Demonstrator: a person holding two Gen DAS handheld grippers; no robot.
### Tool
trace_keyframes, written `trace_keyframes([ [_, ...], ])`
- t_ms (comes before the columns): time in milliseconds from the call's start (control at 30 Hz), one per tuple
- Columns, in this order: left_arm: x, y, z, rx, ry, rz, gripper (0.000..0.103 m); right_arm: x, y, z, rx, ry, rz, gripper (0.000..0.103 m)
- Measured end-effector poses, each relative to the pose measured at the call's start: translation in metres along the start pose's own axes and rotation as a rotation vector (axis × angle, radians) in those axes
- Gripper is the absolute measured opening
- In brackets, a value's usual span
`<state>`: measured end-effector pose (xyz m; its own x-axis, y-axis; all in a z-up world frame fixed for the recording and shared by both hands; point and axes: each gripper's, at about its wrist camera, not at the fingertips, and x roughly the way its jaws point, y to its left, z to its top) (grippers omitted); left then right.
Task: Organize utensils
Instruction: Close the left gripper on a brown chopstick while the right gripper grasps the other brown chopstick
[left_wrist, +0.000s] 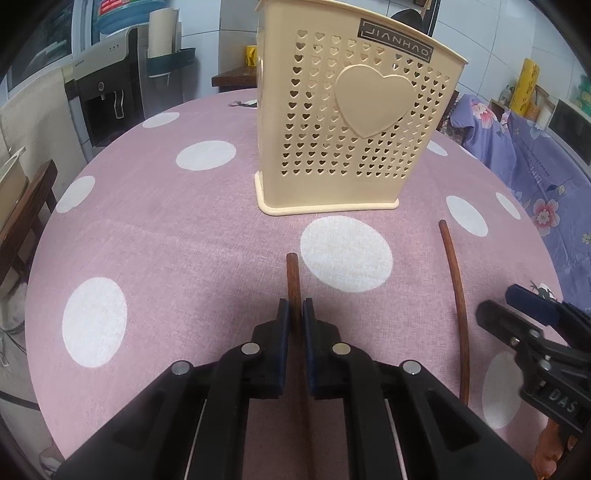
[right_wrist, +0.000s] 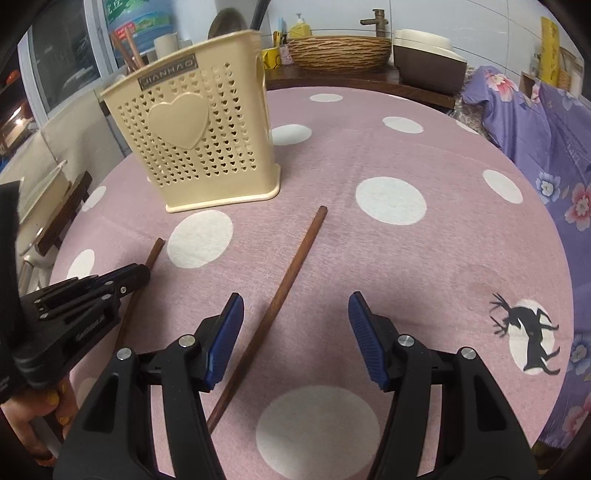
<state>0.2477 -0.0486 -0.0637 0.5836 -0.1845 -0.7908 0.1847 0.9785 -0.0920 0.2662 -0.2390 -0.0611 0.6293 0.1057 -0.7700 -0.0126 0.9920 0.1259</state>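
A round tabletop (right_wrist: 424, 155) under a pink cloth with white dots carries a cream plastic utensil holder pierced with small heart-shaped holes (left_wrist: 354, 122), standing upright toward the far side. Two dark brown wooden chopsticks lie flat on the cloth nearer to me, well apart from each other and both pointing roughly toward the holder.

The left tool (left_wrist: 295, 314) has its blue-padded jaws pressed in on the left chopstick (left_wrist: 293, 277), gripping it some way back from its far tip, so that a short length sticks out ahead toward the holder. The stick seems to be resting on the cloth or barely off it; I cannot tell which. Holding it near one end looks sensible, since the long free part can then be tipped upright and dropped in through the holder's open top.

The right tool (right_wrist: 295, 332) has its jaws spread wide and pinches nothing. The right chopstick (right_wrist: 280, 295) lies just beside its left finger (right_wrist: 225, 339), passing under that side and not centred in the gap, so a small shift left would be needed before closing. The holder stands close enough for a short lift.
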Motion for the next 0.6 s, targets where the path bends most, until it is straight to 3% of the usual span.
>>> trace_keyframes([
  [333,0.001,-0.001,0.0,0.005,0.002,0.0,0.009,0.029,0.009,0.015,-0.012,0.076,-0.037,0.048],
  [600,0.001,0.0,0.0,0.004,0.005,-0.003,0.009,0.037,0.008,0.024,0.013,0.067,-0.05,0.037],
])
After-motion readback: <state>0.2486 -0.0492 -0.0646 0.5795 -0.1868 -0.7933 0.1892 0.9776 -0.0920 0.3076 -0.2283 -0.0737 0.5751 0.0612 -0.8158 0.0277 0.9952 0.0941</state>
